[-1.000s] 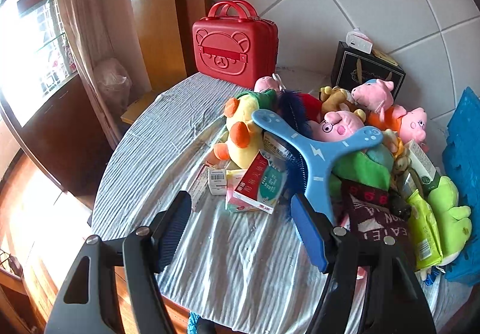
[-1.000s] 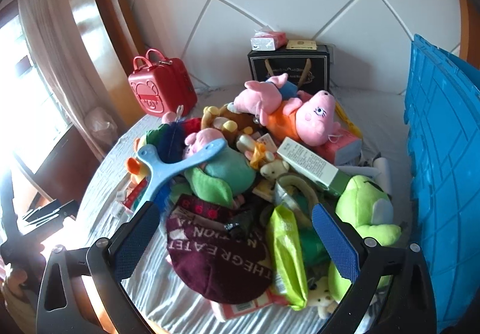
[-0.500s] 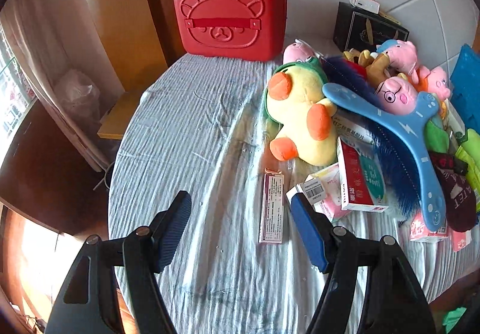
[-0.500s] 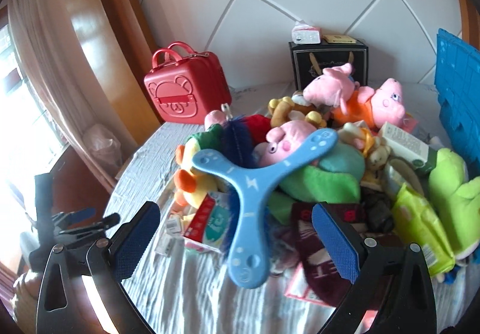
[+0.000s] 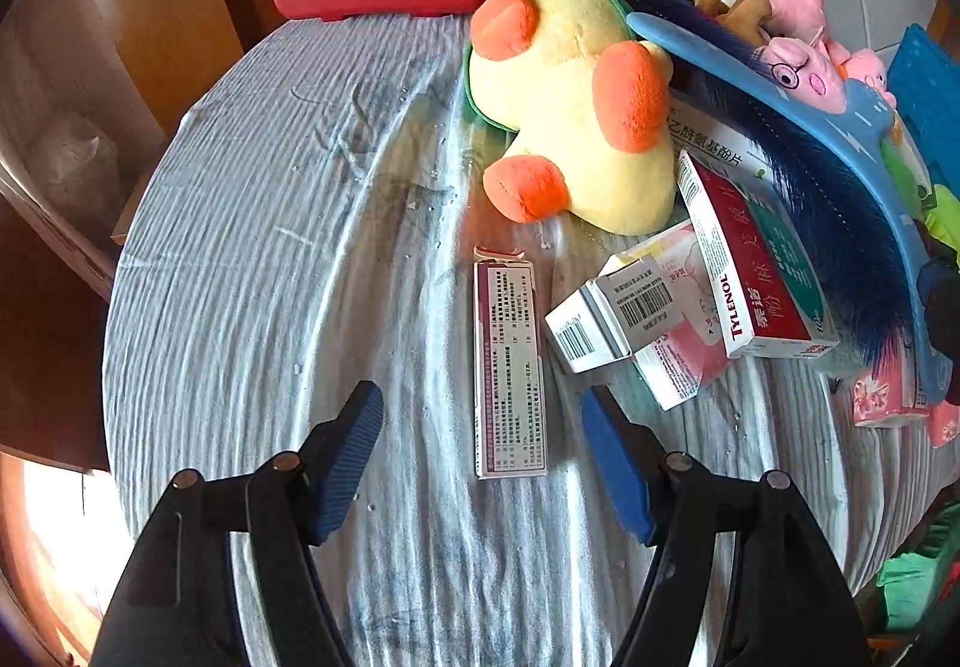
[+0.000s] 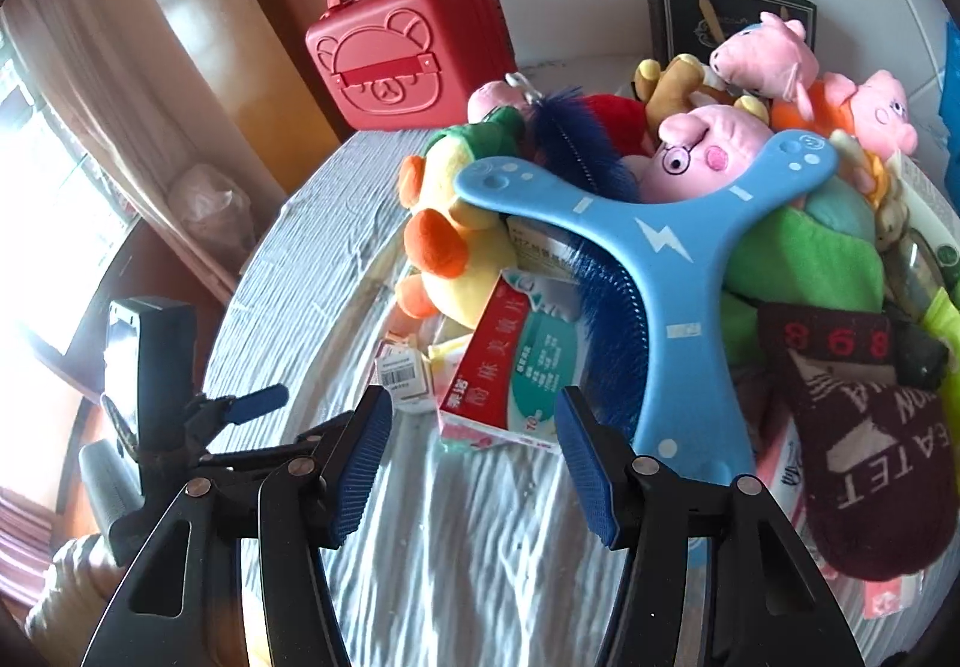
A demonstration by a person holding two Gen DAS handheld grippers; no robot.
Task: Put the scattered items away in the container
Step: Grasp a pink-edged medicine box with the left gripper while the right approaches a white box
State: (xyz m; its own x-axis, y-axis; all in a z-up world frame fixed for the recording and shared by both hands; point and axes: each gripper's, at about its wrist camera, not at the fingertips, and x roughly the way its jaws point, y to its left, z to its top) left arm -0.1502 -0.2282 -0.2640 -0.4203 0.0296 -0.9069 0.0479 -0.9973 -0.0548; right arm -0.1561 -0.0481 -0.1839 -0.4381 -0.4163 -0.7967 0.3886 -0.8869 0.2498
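Observation:
My left gripper [image 5: 480,427] is open and empty, low over the striped cloth, with a long flat maroon-edged box [image 5: 509,361] lying between its fingers. A white barcode box [image 5: 612,313], a red Tylenol box [image 5: 750,271] and a yellow duck plush [image 5: 576,103] lie just beyond. My right gripper [image 6: 474,445] is open and empty, facing the red and green medicine box [image 6: 516,367]. A blue three-armed boomerang [image 6: 666,241] lies over the pile. The left gripper also shows in the right wrist view [image 6: 240,409]. The blue container [image 5: 927,85] is at the far right edge.
A red bear case [image 6: 408,49] stands at the back against the tiled wall, and a black gift bag [image 6: 726,13] beside it. Pink pig plushes [image 6: 714,151], a green plush [image 6: 804,259] and a maroon sock [image 6: 864,427] crowd the right. The round table's edge [image 5: 120,271] drops off at left.
My left gripper has moved forward and down until the long flat box lies between its fingers. My right gripper has swung left and closer to the medicine boxes.

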